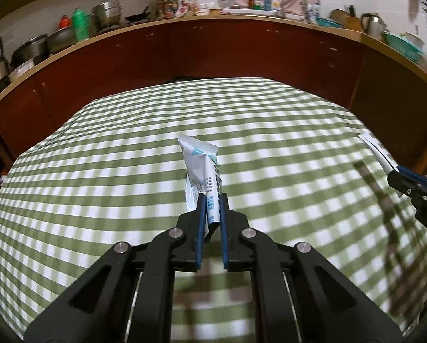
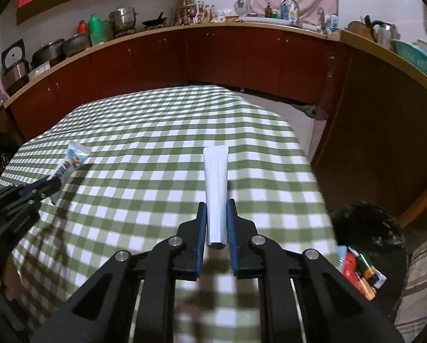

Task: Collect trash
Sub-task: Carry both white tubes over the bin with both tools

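Note:
My left gripper (image 1: 212,197) is shut on a crumpled white and blue wrapper (image 1: 199,165) and holds it above the green checked tablecloth (image 1: 127,171). It also shows at the left of the right wrist view (image 2: 46,184) with the wrapper (image 2: 70,161). My right gripper (image 2: 217,204) is shut on a flattened white tube (image 2: 216,177) that points forward over the table. The right gripper also shows at the right edge of the left wrist view (image 1: 396,173) with the tube (image 1: 377,151).
A black trash bag (image 2: 370,228) with colourful packaging (image 2: 359,271) inside sits below the table's right edge. Dark red cabinets (image 2: 213,57) with a cluttered counter run behind the table. The tablecloth (image 2: 156,143) covers the whole table.

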Demonstrator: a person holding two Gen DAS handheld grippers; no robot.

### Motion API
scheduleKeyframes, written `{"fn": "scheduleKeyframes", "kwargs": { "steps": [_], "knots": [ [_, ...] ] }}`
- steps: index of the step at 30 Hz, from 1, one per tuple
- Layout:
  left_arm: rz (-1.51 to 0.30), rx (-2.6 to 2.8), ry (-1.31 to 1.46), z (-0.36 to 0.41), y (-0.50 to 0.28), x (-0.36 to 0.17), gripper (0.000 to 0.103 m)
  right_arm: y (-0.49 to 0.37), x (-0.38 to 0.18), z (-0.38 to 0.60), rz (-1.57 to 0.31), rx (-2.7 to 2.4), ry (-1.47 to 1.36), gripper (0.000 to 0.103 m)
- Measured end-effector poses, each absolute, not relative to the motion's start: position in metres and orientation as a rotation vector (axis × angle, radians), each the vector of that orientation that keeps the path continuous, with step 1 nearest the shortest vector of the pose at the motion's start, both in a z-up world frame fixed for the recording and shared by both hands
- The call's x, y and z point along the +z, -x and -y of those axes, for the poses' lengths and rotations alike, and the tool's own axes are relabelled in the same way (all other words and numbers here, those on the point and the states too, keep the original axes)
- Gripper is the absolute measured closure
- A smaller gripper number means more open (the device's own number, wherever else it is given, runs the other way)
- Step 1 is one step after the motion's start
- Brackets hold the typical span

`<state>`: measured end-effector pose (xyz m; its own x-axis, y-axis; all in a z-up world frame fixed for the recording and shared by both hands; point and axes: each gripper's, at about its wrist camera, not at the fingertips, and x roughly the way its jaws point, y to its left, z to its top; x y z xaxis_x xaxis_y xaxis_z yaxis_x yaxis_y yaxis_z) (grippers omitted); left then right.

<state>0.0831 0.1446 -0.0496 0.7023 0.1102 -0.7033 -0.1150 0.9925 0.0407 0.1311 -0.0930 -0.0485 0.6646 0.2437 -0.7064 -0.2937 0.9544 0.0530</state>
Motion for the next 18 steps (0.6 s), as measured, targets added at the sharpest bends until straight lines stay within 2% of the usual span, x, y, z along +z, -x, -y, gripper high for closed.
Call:
{"fn": "scheduleKeyframes", "kwargs": {
  "steps": [18],
  "knots": [
    [-0.702,-0.166,-0.087,0.022,-0.079,-0.033,0.094,-0.093,-0.035,0.222,-0.719,0.070,0.012,0.088]
  ]
}}
